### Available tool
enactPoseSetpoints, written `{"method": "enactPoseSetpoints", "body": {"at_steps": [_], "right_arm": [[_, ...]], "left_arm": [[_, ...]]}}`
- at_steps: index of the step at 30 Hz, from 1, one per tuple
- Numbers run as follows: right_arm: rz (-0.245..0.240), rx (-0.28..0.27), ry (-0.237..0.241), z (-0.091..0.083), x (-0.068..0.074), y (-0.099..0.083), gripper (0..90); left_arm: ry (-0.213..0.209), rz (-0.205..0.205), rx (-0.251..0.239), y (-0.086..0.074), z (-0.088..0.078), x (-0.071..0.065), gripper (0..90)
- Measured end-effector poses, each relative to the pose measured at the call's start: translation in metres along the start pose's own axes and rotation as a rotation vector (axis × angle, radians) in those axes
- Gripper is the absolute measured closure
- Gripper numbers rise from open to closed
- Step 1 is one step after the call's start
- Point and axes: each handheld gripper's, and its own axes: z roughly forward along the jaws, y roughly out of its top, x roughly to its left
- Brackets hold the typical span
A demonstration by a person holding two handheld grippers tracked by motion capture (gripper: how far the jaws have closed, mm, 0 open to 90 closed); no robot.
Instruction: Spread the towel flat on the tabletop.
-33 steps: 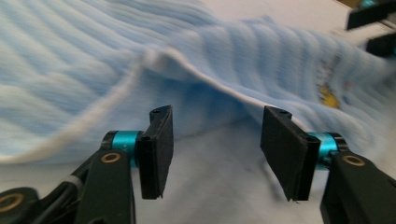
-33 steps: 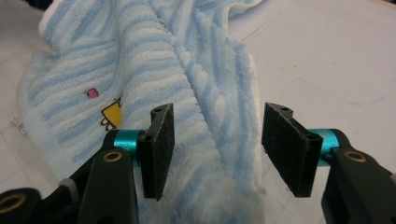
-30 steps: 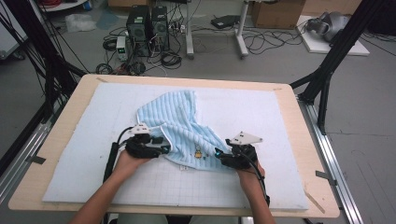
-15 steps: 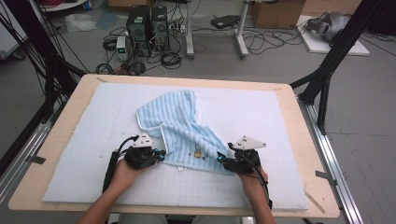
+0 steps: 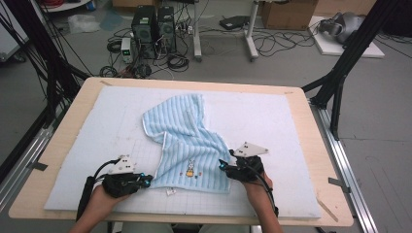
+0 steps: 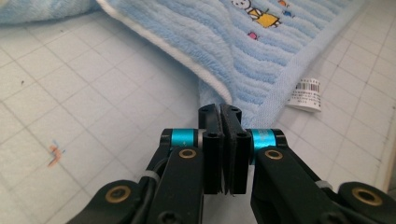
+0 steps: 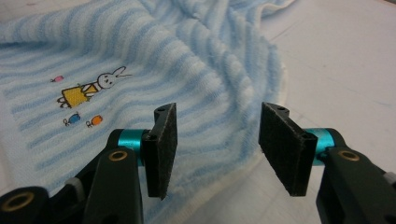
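Left hand-held gripper [image 6: 219,116] pinches towel [image 5: 187,141] corner; right hand-held gripper [image 7: 215,135] spread, should clamp its edge before pulling flat.

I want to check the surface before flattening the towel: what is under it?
The towel lies on a white gridded mat covering the wooden table. A white label sticks out at its near edge. Whatever lies beneath the bunched folds is hidden.

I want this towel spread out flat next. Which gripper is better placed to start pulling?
Left, probably. The left gripper is shut on the towel at its near corner, so it can pull at once. The right gripper is open over the other edge, gripping nothing.
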Motion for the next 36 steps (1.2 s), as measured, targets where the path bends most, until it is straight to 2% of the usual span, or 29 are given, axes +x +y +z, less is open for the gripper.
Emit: {"method": "enactPoseSetpoints", "body": {"at_steps": [1, 3, 5, 6, 9, 11, 14, 17, 19, 22, 25, 30, 34, 36], "right_arm": [[-0.009, 0.004, 0.004, 0.002, 0.002, 0.001, 47.0], [-0.016, 0.009, 0.019, 0.007, 0.006, 0.002, 47.1], [-0.020, 0.010, 0.041, 0.012, 0.010, 0.003, 49.7], [-0.026, 0.010, 0.047, 0.014, 0.012, 0.004, 50.4], [-0.042, 0.026, 0.105, 0.024, 0.019, 0.006, 50.4], [-0.048, 0.032, 0.160, 0.029, 0.023, 0.007, 49.5], [-0.069, 0.052, 0.188, 0.035, 0.028, 0.007, 50.7], [-0.074, 0.098, 0.193, 0.039, 0.030, 0.006, 59.8], [-0.070, 0.103, 0.206, 0.040, 0.030, 0.006, 65.9], [-0.071, 0.106, 0.246, 0.040, 0.030, 0.006, 79.7], [-0.101, 0.113, 0.293, 0.039, 0.034, 0.006, 82.9], [-0.108, 0.135, 0.417, 0.035, 0.038, 0.004, 82.6], [-0.115, 0.165, 0.575, 0.033, 0.042, 0.001, 82.2], [-0.127, 0.185, 0.619, 0.031, 0.044, 0.001, 80.2]], "left_arm": [[0.011, -0.012, -0.019, 0.001, 0.000, 0.001, 82.0], [0.045, -0.057, -0.066, 0.004, -0.001, 0.005, 62.7], [0.091, -0.084, -0.112, 0.008, -0.001, 0.009, 48.5], [0.103, -0.098, -0.131, 0.011, -0.001, 0.011, 44.3], [0.133, -0.128, -0.179, 0.021, 0.001, 0.020, 42.4], [0.144, -0.132, -0.187, 0.028, 0.005, 0.027, 41.7], [0.150, -0.138, -0.194, 0.038, 0.011, 0.035, 41.6], [0.153, -0.144, -0.200, 0.044, 0.016, 0.042, 41.7], [0.147, -0.159, -0.207, 0.043, 0.019, 0.044, 41.6], [0.144, -0.161, -0.197, 0.037, 0.023, 0.045, 41.6], [0.158, -0.147, -0.191, 0.033, 0.025, 0.046, 41.7], [0.162, -0.152, -0.201, 0.032, 0.023, 0.050, 41.7], [0.175, -0.163, -0.214, 0.031, 0.021, 0.054, 41.7], [0.179, -0.164, -0.216, 0.031, 0.020, 0.055, 41.7]]}}
